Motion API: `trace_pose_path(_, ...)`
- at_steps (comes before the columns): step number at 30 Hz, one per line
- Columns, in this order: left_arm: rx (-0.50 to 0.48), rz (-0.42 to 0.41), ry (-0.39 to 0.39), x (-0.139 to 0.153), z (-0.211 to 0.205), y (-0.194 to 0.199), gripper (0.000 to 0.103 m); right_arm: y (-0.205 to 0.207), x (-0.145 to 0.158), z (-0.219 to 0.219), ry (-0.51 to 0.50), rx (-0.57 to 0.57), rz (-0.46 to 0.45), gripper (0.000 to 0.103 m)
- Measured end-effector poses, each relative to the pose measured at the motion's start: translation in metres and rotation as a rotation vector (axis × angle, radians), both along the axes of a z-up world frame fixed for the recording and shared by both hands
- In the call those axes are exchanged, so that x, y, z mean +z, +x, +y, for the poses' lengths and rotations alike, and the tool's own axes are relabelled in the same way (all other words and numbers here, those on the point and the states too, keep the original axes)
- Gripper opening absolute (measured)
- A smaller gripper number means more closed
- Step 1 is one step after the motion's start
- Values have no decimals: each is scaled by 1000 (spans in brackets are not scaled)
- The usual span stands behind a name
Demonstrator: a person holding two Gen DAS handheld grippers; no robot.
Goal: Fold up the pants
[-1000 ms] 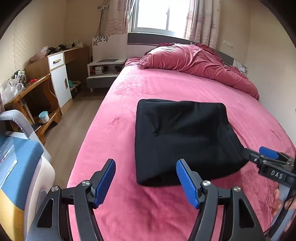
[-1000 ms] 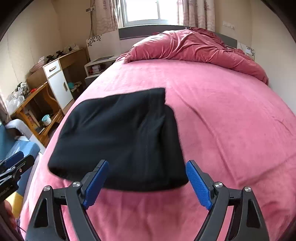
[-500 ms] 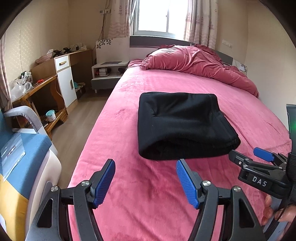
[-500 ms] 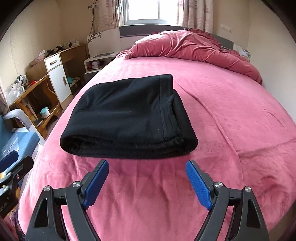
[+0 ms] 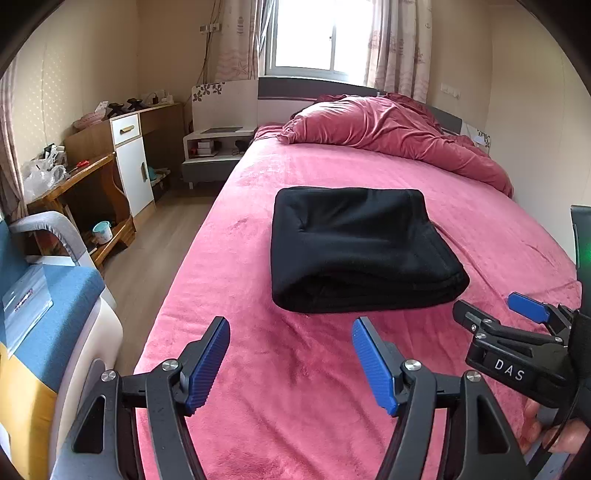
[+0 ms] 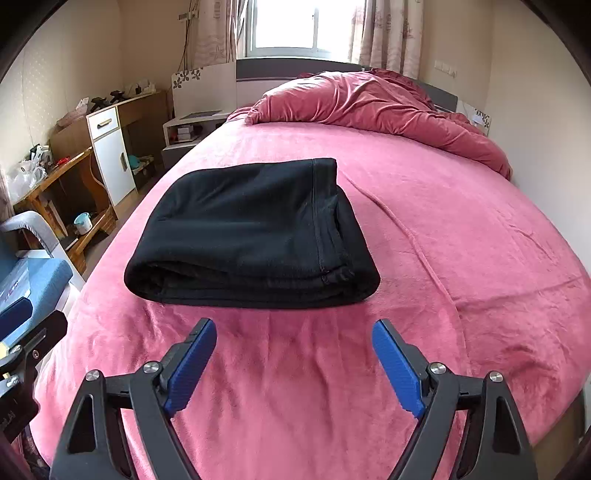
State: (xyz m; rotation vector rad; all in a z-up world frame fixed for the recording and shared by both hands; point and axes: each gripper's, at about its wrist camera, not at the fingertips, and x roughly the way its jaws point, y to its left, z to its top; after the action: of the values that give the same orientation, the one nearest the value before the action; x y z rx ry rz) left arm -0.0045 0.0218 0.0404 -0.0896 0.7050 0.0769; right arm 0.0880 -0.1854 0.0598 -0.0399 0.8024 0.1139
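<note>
Pants (image 6: pixel 251 236) lie folded square on the bed (image 6: pixel 461 229), so both the left gripper (image 5: pixel 290 363) and right gripper (image 6: pixel 295 363), jaws apart and empty, should lift away without snagging the stack.

This is a bedroom in a home. A wide bed covered with a pink plush blanket (image 5: pixel 369 387) fills most of the room, and a rumpled dark-pink duvet (image 5: pixel 391 136) lies heaped at its head. Behind the head of the bed a bright window (image 5: pixel 312 35) is flanked by pale patterned curtains (image 5: pixel 400 44). Left of the bed's head stands a low white bedside table with an open shelf (image 5: pixel 212 147), and further left a wooden cabinet with a white door and drawer (image 5: pixel 129 158) adjoins a cluttered wooden desk (image 5: pixel 79 173). Wood-look flooring (image 5: pixel 147 266) runs along the bed's left side, and beige walls close the room.
</note>
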Motion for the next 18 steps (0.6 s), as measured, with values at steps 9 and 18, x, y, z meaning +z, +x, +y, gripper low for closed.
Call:
trace_pose_path(9,18,4,4,-1,2,-1,70,-3,-1,-1,-3,-4,0,87)
trace_pose_path(18,18,12,1,-2,2,1,70,-4,-1,0,-5,-9,4,88)
